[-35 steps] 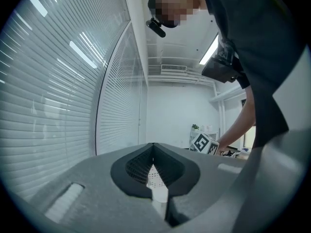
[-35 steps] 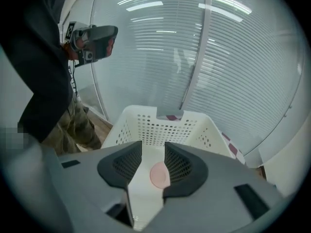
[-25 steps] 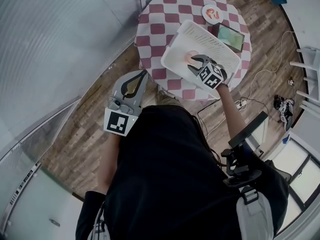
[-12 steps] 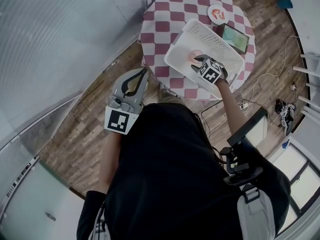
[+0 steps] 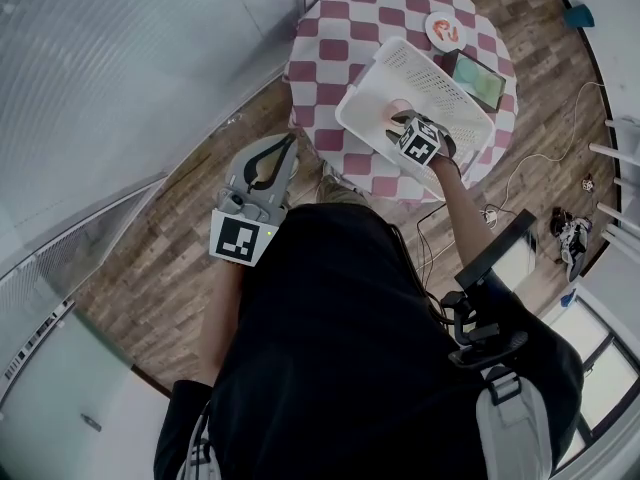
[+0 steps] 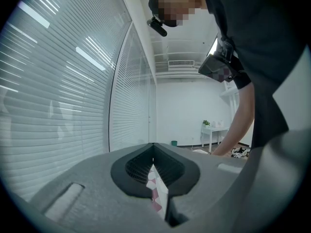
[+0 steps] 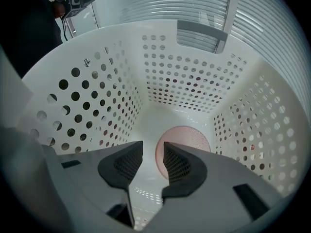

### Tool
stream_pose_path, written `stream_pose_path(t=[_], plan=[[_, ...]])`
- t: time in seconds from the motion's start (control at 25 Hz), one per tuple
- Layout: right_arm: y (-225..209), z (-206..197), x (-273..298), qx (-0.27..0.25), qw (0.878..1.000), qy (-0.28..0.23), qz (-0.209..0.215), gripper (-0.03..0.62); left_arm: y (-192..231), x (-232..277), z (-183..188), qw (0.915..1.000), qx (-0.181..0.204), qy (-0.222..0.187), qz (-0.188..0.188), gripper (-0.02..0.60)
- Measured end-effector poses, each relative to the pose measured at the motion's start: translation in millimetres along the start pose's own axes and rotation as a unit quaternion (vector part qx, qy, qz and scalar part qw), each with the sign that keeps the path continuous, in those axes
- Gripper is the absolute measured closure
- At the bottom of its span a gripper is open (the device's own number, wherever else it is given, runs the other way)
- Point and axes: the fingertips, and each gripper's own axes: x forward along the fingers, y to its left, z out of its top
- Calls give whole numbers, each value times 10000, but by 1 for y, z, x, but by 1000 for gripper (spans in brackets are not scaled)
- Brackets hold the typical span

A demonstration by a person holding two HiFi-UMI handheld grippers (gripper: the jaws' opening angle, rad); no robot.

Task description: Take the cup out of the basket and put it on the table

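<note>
A pink cup (image 5: 396,110) lies on the floor of the white perforated basket (image 5: 445,88), which stands on the round checked table (image 5: 330,38). My right gripper (image 5: 403,121) reaches down into the basket. In the right gripper view it (image 7: 153,149) is open, and the cup (image 7: 192,136) shows its round mouth just past the fingertips, its left rim in line with the gap and partly hidden by the right jaw. The basket wall (image 7: 92,96) surrounds the jaws. My left gripper (image 5: 274,156) is shut and empty, held off the table's near-left side; in its own view it (image 6: 153,152) faces window blinds.
Beside the basket on the table lie a dark tablet (image 5: 478,80) and a small white plate with a red pattern (image 5: 446,30). Cables (image 5: 520,158) run over the wooden floor at the right, and a teal object (image 5: 579,15) sits there too. Blinds line the left wall.
My right gripper has dipped slightly deeper into the basket towards the cup. The head view has shifted a little. The left gripper has stayed where it was.
</note>
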Motion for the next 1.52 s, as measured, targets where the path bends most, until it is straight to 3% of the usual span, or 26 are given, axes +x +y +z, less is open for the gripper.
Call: stream_pose_path(t=[0.56,1.52], plan=[[-2,-2,8,-205,9996,209,-39,512,9,-14,-2,9992,-133,-24,373,576],[-6,-3,6,-132,9993,313,-129,559,13,-12,-6,9989,-226,-23,399,576]])
